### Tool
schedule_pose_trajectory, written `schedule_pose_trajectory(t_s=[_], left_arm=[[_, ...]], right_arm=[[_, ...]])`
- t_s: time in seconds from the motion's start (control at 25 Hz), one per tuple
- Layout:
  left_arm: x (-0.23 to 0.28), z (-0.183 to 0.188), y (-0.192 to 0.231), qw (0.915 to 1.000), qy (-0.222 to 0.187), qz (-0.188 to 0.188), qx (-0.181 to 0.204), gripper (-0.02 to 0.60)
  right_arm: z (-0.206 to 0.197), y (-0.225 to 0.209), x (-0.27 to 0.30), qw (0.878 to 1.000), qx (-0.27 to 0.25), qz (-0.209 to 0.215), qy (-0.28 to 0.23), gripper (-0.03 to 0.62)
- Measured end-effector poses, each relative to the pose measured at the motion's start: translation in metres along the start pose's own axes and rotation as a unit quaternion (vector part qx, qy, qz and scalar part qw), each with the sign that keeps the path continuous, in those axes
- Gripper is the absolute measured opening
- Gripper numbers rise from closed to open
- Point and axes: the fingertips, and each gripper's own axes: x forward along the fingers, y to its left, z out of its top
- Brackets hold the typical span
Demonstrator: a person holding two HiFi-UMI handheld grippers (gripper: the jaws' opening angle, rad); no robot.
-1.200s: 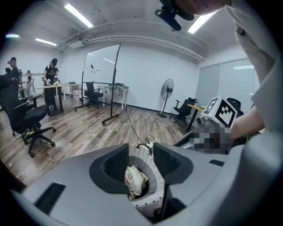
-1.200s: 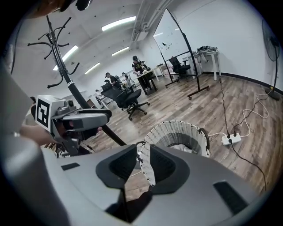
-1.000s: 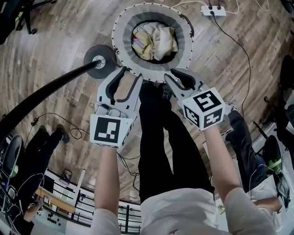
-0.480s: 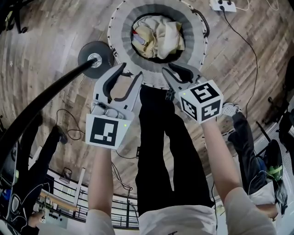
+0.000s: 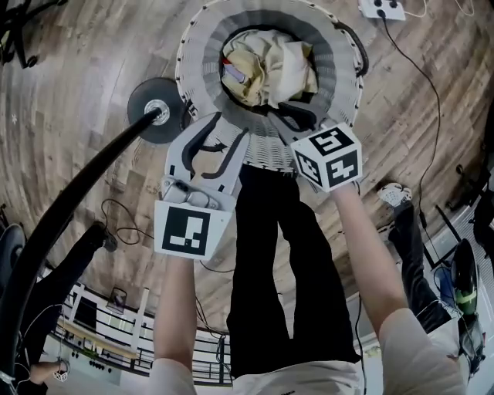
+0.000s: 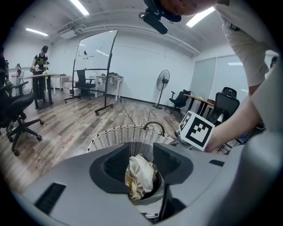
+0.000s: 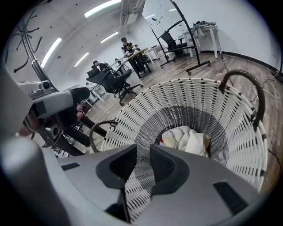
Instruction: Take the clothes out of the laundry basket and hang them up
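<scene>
A round white wicker laundry basket (image 5: 193, 54) stands on the wood floor, with cream and white clothes (image 5: 270, 65) bunched at its bottom. My left gripper (image 5: 224, 131) hangs open just outside the near rim, nothing between its jaws. My right gripper (image 5: 297, 117) is open over the near rim and inner wall, empty too. In the left gripper view the clothes (image 6: 139, 174) show through the gap of the left gripper (image 6: 140, 154), inside the basket (image 6: 115, 137). Past the right gripper (image 7: 143, 161), the right gripper view shows the basket wall (image 7: 194, 88) and the clothes (image 7: 188, 139).
A black rack pole rises from a round base (image 5: 154, 116) left of the basket. A power strip (image 5: 382, 9) and cables lie on the floor behind and to the right. A curved handle (image 7: 247, 84) stands on the basket rim. Office chairs (image 6: 17, 119) and a whiteboard (image 6: 95, 53) stand further off.
Both grippers have come down toward the basket. The right one went from short of the rim to over the near rim; the left one sits closer to the rim. Jaws look unchanged.
</scene>
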Motion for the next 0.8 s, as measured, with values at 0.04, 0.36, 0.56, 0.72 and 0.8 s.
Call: schedule_pose_trajectory(t_s=[0.04, 0.36, 0.56, 0.72, 0.8], left_arm=[[0.003, -0.002, 0.002, 1.0, -0.001, -0.002, -0.004, 0.178], [0.019, -0.018, 0.019, 0.9998, 0.014, -0.014, 0.006, 0.176], [0.028, -0.024, 0.027, 0.9992, 0.015, -0.024, 0.03, 0.176], [0.032, -0.027, 0.029, 0.9986, 0.019, -0.03, 0.04, 0.176], [0.034, -0.027, 0.03, 0.9983, 0.018, -0.033, 0.044, 0.176]], right_arm=[[-0.001, -0.003, 0.007, 1.0, -0.002, -0.001, 0.003, 0.098], [-0.014, -0.027, 0.064, 1.0, -0.001, -0.004, 0.028, 0.098], [-0.024, -0.046, 0.098, 0.999, -0.001, -0.013, 0.043, 0.098], [-0.035, -0.058, 0.119, 0.998, 0.011, -0.018, 0.052, 0.098], [-0.039, -0.064, 0.127, 0.998, 0.017, -0.02, 0.055, 0.098]])
